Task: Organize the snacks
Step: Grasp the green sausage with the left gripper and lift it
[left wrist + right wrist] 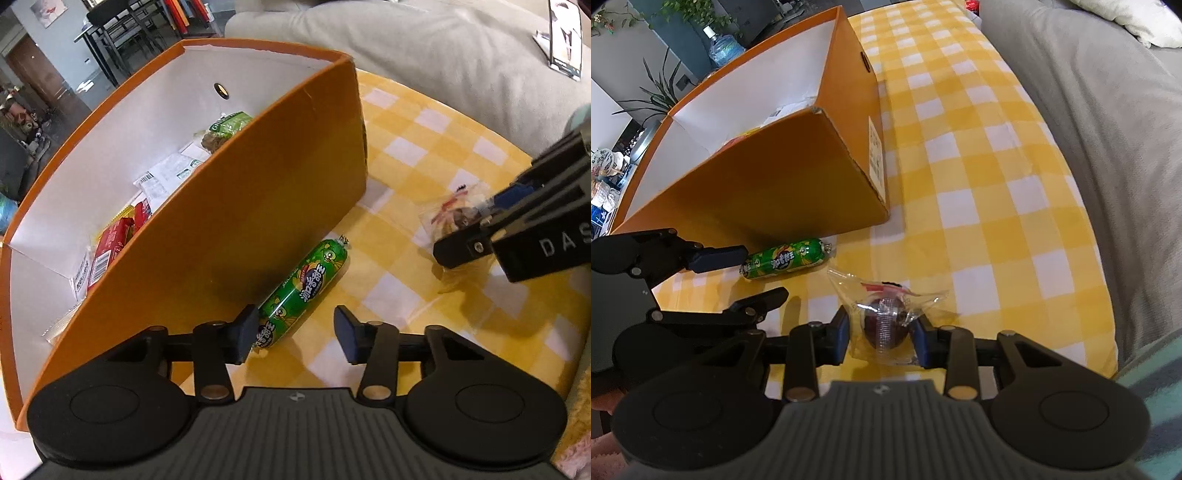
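A green sausage snack [306, 288] lies on the yellow checked cloth, right against the orange box [295, 192]. My left gripper [295, 334] is open around the sausage's near end, which sits close to the left finger with a wide gap to the right one. The right wrist view shows the same sausage [786, 258] between the left gripper's [746, 277] open fingers. My right gripper [882, 341] is shut on a clear-wrapped dark round snack [886, 325] resting on the cloth. That right gripper [476, 221] also appears with its packet [450, 212] in the left wrist view.
The box [775, 177] has a white inside holding red packets [110, 247], a green packet [225, 125] and white packets. The checked tablecloth [960, 147] runs to the right of the box. A grey sofa [1108, 129] borders the table's far side.
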Tool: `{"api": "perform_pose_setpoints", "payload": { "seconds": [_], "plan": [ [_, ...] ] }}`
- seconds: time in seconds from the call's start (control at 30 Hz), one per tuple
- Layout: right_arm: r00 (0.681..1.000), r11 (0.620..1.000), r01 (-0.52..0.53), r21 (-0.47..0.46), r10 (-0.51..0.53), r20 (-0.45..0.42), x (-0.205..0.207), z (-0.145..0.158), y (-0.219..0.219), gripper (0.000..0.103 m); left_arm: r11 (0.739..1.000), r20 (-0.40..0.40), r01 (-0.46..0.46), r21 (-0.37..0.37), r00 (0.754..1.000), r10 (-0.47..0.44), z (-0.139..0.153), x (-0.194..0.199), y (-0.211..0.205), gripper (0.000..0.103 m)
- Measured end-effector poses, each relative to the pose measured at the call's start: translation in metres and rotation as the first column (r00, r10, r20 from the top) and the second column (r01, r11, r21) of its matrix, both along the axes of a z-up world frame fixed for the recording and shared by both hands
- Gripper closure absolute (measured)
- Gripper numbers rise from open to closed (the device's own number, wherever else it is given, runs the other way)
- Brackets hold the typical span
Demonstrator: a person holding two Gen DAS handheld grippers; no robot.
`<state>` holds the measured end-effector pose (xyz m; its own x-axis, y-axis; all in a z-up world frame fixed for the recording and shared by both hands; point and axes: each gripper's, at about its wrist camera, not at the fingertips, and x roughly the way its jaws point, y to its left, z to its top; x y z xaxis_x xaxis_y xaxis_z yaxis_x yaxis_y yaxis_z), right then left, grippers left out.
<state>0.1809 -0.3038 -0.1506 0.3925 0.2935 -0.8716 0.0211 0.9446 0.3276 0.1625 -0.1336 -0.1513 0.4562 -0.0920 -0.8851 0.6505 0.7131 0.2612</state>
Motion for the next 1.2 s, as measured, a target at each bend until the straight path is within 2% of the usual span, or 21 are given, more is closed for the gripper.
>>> {"api": "perform_pose_setpoints", "payload": {
  "seconds": [0.07, 0.17, 0.2, 0.3, 0.37, 0.43, 0.6, 0.73, 0.9, 1.03, 1.13, 1.2],
  "plan": [
    [1.000, 1.000, 0.005, 0.006, -0.005, -0.001, 0.001, 0.000, -0.001, 0.071, 1.000, -0.035, -0.004, -0.022, 0.999, 0.003, 0.002, -0.001, 0.000, 0.055],
    [1.000, 0.999, 0.025, 0.019, -0.025, -0.006, 0.001, -0.001, -0.005, 0.071, 0.995, -0.135, 0.005, -0.101, 0.991, -0.019, 0.009, -0.002, 0.003, 0.064],
    [0.999, 0.999, 0.033, 0.024, -0.033, -0.009, 0.001, -0.001, -0.006, 0.071, 0.995, -0.134, 0.008, -0.100, 0.991, -0.021, 0.011, -0.004, 0.002, 0.064],
    [0.999, 0.999, 0.036, 0.024, -0.036, -0.015, 0.001, -0.002, -0.007, 0.070, 0.997, -0.039, 0.064, -0.032, 0.997, -0.065, 0.016, -0.012, -0.006, 0.061],
    [0.999, 0.999, 0.030, 0.020, -0.030, -0.016, 0.002, -0.003, -0.006, 0.070, 0.994, -0.012, 0.111, 0.011, 0.994, -0.111, 0.016, -0.012, -0.013, 0.056],
    [1.000, 0.999, 0.026, 0.020, -0.026, -0.016, 0.002, -0.003, -0.005, 0.070, 0.987, 0.003, 0.153, 0.057, 0.988, -0.153, 0.011, -0.009, -0.020, 0.055],
    [0.999, 0.999, 0.031, 0.023, -0.031, -0.019, 0.002, -0.004, -0.006, 0.070, 0.966, -0.038, 0.232, 0.112, 0.973, -0.229, -0.006, 0.000, -0.034, 0.054],
    [0.999, 0.999, 0.029, 0.021, -0.029, -0.023, 0.002, -0.005, -0.005, 0.070, 0.965, -0.072, 0.233, 0.118, 0.971, -0.226, -0.014, 0.008, -0.038, 0.054],
    [0.999, 0.999, 0.027, 0.020, -0.026, -0.029, 0.003, -0.006, -0.005, 0.070, 0.986, -0.123, 0.147, 0.074, 0.983, -0.137, -0.013, 0.018, -0.032, 0.054],
    [0.999, 1.000, 0.023, 0.017, -0.022, -0.031, 0.003, -0.007, -0.004, 0.070, 0.999, -0.191, 0.014, 0.038, 0.982, -0.007, -0.013, 0.030, -0.024, 0.068],
    [0.999, 1.000, 0.021, 0.016, -0.021, -0.031, 0.004, -0.007, -0.004, 0.070, 0.990, -0.264, -0.144, 0.001, 0.954, 0.140, -0.013, 0.042, -0.016, 0.074],
    [0.999, 1.000, 0.020, 0.015, -0.019, -0.032, 0.004, -0.007, -0.004, 0.070, 0.966, -0.306, -0.256, -0.024, 0.922, 0.237, -0.014, 0.049, -0.010, 0.075]
  ]
}}
